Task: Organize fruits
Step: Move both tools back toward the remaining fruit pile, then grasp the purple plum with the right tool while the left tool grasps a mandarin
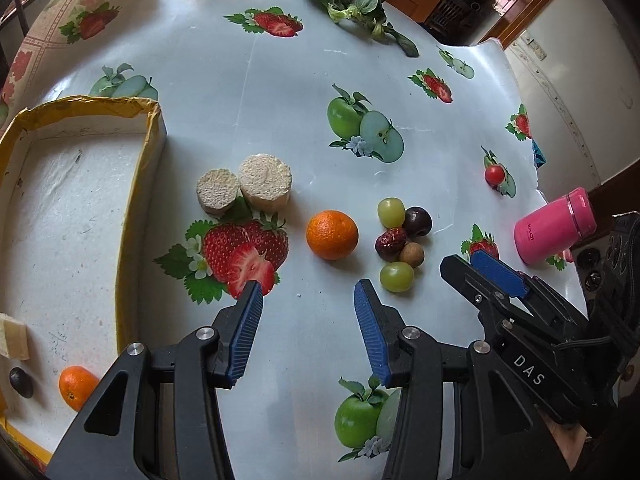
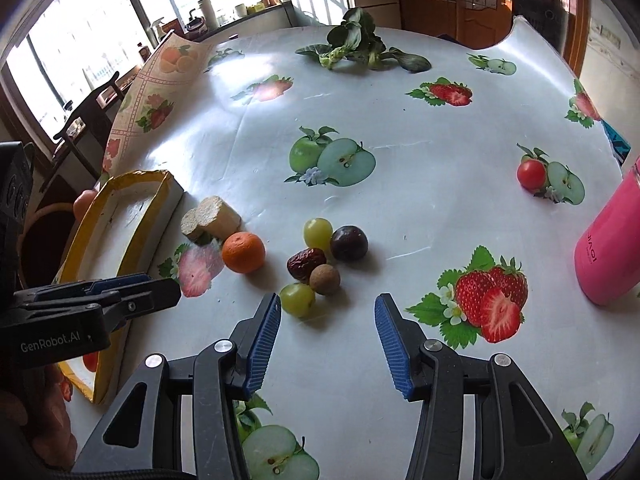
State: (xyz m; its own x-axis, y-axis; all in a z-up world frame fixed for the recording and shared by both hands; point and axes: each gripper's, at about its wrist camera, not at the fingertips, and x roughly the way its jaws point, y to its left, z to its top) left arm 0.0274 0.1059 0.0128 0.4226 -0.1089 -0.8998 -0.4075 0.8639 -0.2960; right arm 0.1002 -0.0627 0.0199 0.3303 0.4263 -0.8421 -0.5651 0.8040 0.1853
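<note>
The left tongs (image 1: 308,300) and the right tongs (image 2: 327,316) both hang wide apart and hold nothing above the surface (image 1: 248,92), which wears a cloth printed with strawberries and apples.

Taking the orange (image 1: 332,234) as landmark: two pale corn cob pieces (image 1: 245,189) stand just left of it and beyond, touching each other, between it and the tray (image 1: 140,184). Just right of the orange sits a tight cluster: two green grapes, one at the far end (image 1: 391,212) and one at the near end (image 1: 396,276), a dark plum (image 1: 417,221), a red jujube (image 1: 390,244) and a brown longan (image 1: 411,254). Well to the right lies one cherry tomato (image 1: 495,174), and further right, nearer the edge, a pink bottle (image 1: 554,226) stands. Far beyond the orange, leafy greens (image 1: 356,4) lie near the far edge.

Nothing lies between the left tongs and the orange; the near grape lies just ahead of the right tongs' left fingertip (image 2: 272,304).

Only the left wrist view shows the tray floor: a second orange (image 1: 76,386), a dark round fruit (image 1: 21,381) and a pale block (image 1: 14,338). Only the right wrist view shows windows (image 2: 80,28) and a kettle (image 2: 196,22) on a counter behind.
</note>
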